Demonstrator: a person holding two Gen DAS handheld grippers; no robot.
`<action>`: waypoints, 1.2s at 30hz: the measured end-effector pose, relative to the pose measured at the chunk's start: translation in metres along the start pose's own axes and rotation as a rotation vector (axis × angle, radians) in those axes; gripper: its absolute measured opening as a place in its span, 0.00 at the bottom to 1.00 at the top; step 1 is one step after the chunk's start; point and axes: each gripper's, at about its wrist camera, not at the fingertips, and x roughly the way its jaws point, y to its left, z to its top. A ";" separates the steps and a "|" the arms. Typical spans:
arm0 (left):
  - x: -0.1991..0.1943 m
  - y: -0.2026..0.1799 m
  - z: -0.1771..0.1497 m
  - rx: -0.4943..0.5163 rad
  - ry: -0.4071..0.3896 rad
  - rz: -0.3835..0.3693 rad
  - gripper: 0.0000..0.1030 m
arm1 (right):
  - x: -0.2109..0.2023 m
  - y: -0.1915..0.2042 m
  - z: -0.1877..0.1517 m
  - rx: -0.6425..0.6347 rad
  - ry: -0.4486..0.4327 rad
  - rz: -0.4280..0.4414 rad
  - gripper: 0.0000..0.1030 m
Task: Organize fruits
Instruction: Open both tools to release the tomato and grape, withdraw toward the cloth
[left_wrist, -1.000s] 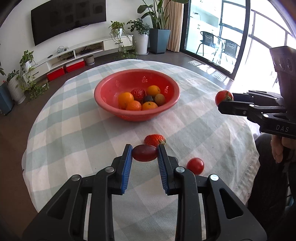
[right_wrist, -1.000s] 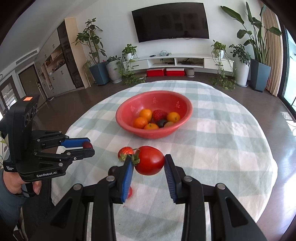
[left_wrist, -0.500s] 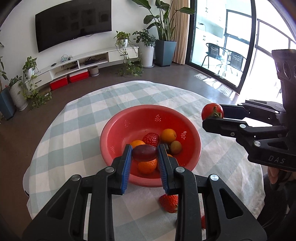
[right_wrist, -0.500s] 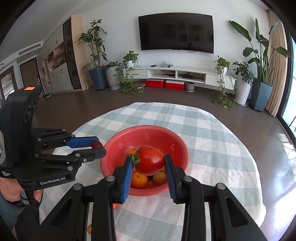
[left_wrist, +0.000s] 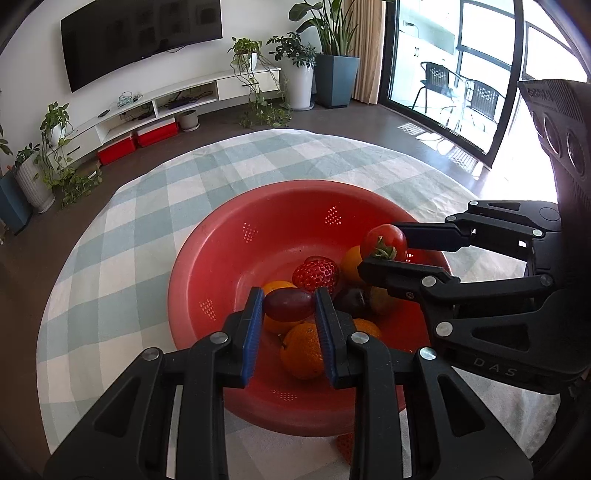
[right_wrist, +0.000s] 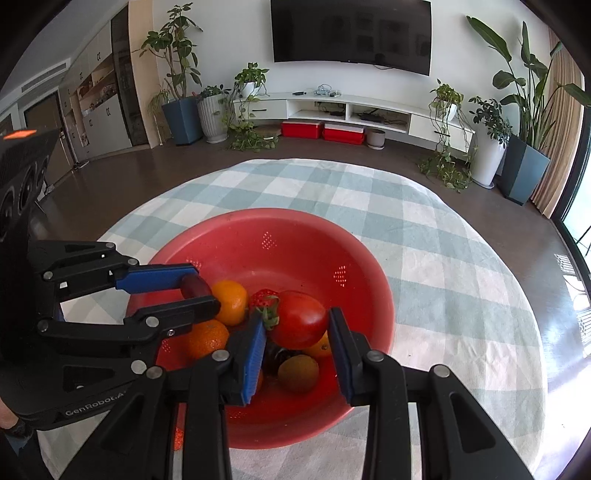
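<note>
Both of my grippers hang over the red bowl (left_wrist: 221, 258), which sits on the table (left_wrist: 122, 236) under a pale green-and-white checked cloth. My left gripper (left_wrist: 289, 304) has its jaws closed on a dark red grape (left_wrist: 288, 303), pinched between the blue pads above the near-left part of the bowl; from the right wrist view the same grape (right_wrist: 195, 287) shows at the tips of that gripper, just beside an orange (right_wrist: 231, 302). My right gripper (right_wrist: 297, 325) has its jaws clamped on a red tomato (right_wrist: 301, 319), green calyx turned toward the left pad, held over the fruit pile; the left wrist view shows the tomato (left_wrist: 384, 240) gripped above the bowl's right side. Already lying in the bowl: a strawberry (left_wrist: 316, 274), several oranges, one directly under my left jaws (left_wrist: 301, 356), a dark plum-like fruit (left_wrist: 351, 301), and a brown kiwi (right_wrist: 298, 373). A further strawberry (left_wrist: 343, 443) lies on the cloth just in front of the bowl's near rim, partly hidden by my left gripper's frame. Beyond the table: a wall-mounted television (right_wrist: 351, 35), a low white shelf unit (right_wrist: 351, 110) and potted plants.
</note>
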 end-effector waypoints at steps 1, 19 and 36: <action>0.002 0.000 0.000 -0.001 0.003 0.001 0.25 | 0.003 0.000 -0.001 0.000 0.006 -0.002 0.35; 0.022 0.014 0.003 -0.043 0.026 0.024 0.27 | 0.012 0.001 -0.006 -0.024 -0.023 -0.024 0.48; -0.051 0.024 -0.018 -0.095 -0.095 0.042 0.76 | -0.038 -0.004 -0.007 0.053 -0.121 0.038 0.69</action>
